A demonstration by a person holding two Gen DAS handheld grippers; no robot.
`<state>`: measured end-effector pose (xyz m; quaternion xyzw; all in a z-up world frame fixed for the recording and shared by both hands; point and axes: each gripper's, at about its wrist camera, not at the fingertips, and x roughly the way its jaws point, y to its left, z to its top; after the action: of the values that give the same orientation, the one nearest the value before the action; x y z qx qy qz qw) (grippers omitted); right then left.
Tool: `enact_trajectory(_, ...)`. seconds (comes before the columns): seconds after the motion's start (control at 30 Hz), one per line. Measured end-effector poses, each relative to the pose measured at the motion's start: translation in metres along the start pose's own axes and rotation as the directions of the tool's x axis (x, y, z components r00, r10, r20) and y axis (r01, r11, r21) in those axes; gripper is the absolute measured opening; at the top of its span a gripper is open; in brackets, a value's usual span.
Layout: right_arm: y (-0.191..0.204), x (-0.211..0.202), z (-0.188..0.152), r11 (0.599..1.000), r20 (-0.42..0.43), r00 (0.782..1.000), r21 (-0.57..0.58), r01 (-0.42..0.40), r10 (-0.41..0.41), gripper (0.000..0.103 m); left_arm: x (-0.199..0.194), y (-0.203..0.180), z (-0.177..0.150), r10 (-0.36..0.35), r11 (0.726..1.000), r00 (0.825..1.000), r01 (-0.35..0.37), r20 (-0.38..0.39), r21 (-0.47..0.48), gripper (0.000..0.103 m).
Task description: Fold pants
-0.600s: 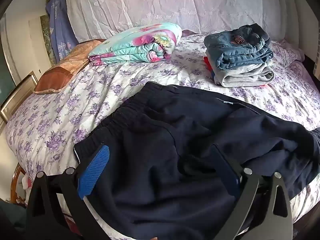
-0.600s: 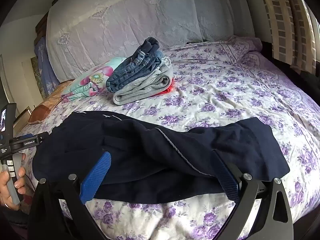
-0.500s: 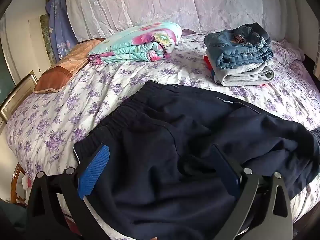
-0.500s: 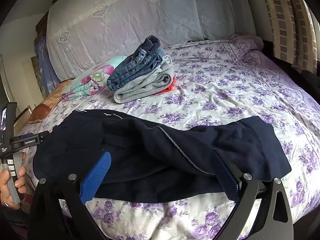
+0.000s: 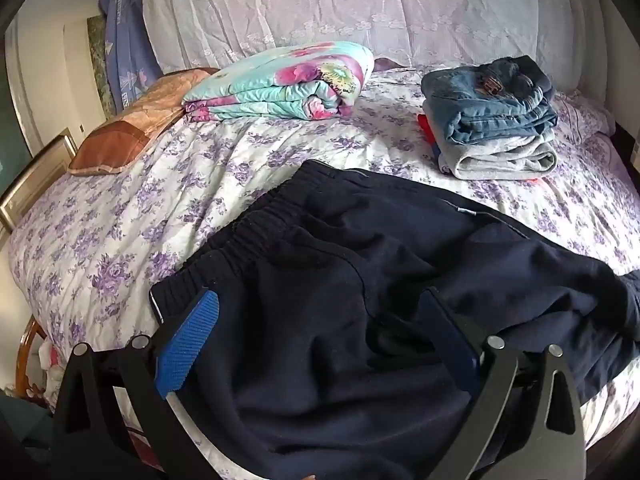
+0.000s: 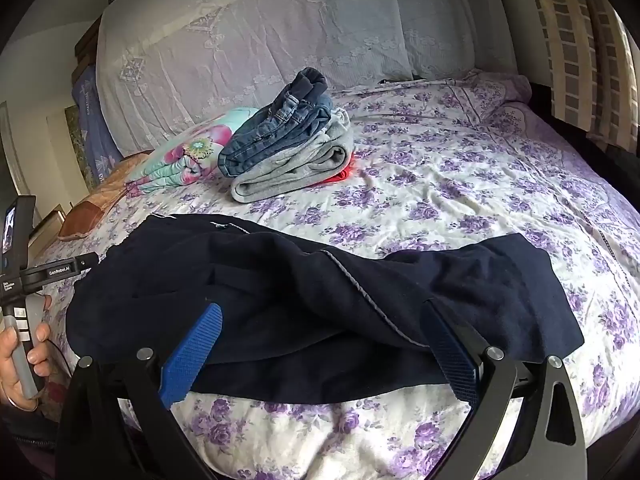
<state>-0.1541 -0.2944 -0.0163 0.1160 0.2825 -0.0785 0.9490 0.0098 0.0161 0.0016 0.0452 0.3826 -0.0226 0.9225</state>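
Navy pants [image 6: 304, 300] lie rumpled on the bed [image 6: 460, 184], near edge. Left gripper [image 5: 316, 332] low over the waistband, right gripper [image 6: 320, 336] over the legs; both jaws apart, gripping nothing.

A wide bed [image 6: 460, 184] fills the room, spread with a white sheet printed with purple flowers, and a pale lace cloth [image 5: 360, 12] hangs over the tall headboard behind it. Checked beige curtains [image 6: 576, 40] hang at the right, with daylight glowing through them. At the left stand a cream wall [image 5: 48, 92] and a gilt picture frame [image 5: 32, 184] leaning just beside the bed.
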Motion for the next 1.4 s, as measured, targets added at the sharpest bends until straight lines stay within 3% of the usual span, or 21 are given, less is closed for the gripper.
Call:
enact_trajectory(0.3,-0.003,-0.002,-0.001,1.0,-0.01,1.0,-0.021,0.005,-0.005,0.099,0.001,-0.003,0.012,-0.023,0.999,1.0,0.023,-0.004,0.034,0.098)
enact_trajectory(0.4,-0.012,-0.01,0.001,0.999,0.019,0.999,-0.023,0.043,-0.042,0.099,0.016,0.009,0.047,-0.079,0.996,0.997,0.079,-0.011,0.037,0.098)
enact_trajectory(0.47,-0.023,-0.016,0.003,0.997,0.033,0.997,-0.009,0.076,-0.075,0.099,0.044,0.017,0.075,-0.085,0.995,0.995,0.087,-0.059,0.044,0.098)
enact_trajectory(0.57,-0.043,-0.025,0.001,0.993,0.045,0.992,0.04,0.114,-0.116,0.099,0.089,0.028,0.11,-0.154,0.988,0.97,0.155,-0.186,-0.01,0.098)
enact_trajectory(0.67,-0.059,-0.024,-0.003,0.987,0.029,0.989,0.075,0.145,-0.147,0.099,0.111,0.023,0.13,-0.222,0.974,0.949,0.227,-0.225,-0.004,0.098)
enact_trajectory(0.77,-0.07,-0.018,-0.005,0.981,0.003,0.986,0.1,0.164,-0.165,0.099,0.152,0.013,0.143,-0.153,0.985,0.946,0.171,-0.285,0.036,0.098)
enact_trajectory(0.87,-0.075,-0.015,-0.006,0.979,-0.008,0.985,0.106,0.172,-0.172,0.099,0.186,0.02,0.149,-0.182,0.982,0.92,0.188,-0.346,-0.016,0.098)
enact_trajectory(0.97,-0.081,-0.016,-0.006,0.975,-0.014,0.98,0.102,0.197,-0.197,0.099,0.203,0.016,0.15,-0.239,0.968,0.889,0.249,-0.39,-0.026,0.096)
enact_trajectory(1.0,-0.084,-0.018,-0.006,0.972,-0.016,0.978,0.104,0.21,-0.21,0.099,0.204,0.011,0.149,-0.249,0.964,0.885,0.266,-0.393,-0.011,0.086)
enact_trajectory(1.03,-0.087,-0.018,-0.006,0.97,-0.018,0.976,0.106,0.218,-0.218,0.099,0.205,0.003,0.148,-0.235,0.963,0.887,0.269,-0.398,0.03,0.083)
enact_trajectory(1.07,-0.091,-0.02,-0.007,0.966,-0.019,0.973,0.109,0.233,-0.232,0.099,0.204,-0.005,0.146,-0.193,0.967,0.901,0.241,-0.389,0.08,0.081)
enact_trajectory(1.13,-0.1,-0.025,-0.008,0.957,-0.022,0.964,0.117,0.264,-0.264,0.099,0.203,-0.013,0.14,-0.131,0.968,0.919,0.199,-0.371,0.15,0.07)
enact_trajectory(1.17,-0.107,-0.028,-0.01,0.951,-0.025,0.959,0.123,0.285,-0.284,0.099,0.203,-0.015,0.136,-0.091,0.969,0.926,0.167,-0.366,0.182,0.057)
enact_trajectory(1.23,-0.119,-0.033,-0.013,0.936,-0.035,0.946,0.138,0.324,-0.322,0.099,0.196,-0.015,0.13,-0.062,0.967,0.938,0.141,-0.341,0.214,0.05)
enact_trajectory(1.3,-0.131,-0.038,-0.017,0.925,-0.048,0.938,0.154,0.347,-0.344,0.099,0.18,-0.016,0.127,0.011,0.958,0.966,0.064,-0.259,0.28,0.025)
enact_trajectory(1.37,-0.138,-0.04,-0.021,0.925,-0.064,0.939,0.157,0.345,-0.339,0.099,0.174,-0.017,0.126,0.015,0.951,0.971,0.06,-0.24,0.302,0.029)
enact_trajectory(1.4,-0.14,-0.041,-0.024,0.931,-0.07,0.943,0.152,0.332,-0.325,0.099,0.175,-0.017,0.126,0.0,0.95,0.968,0.078,-0.252,0.301,0.045)
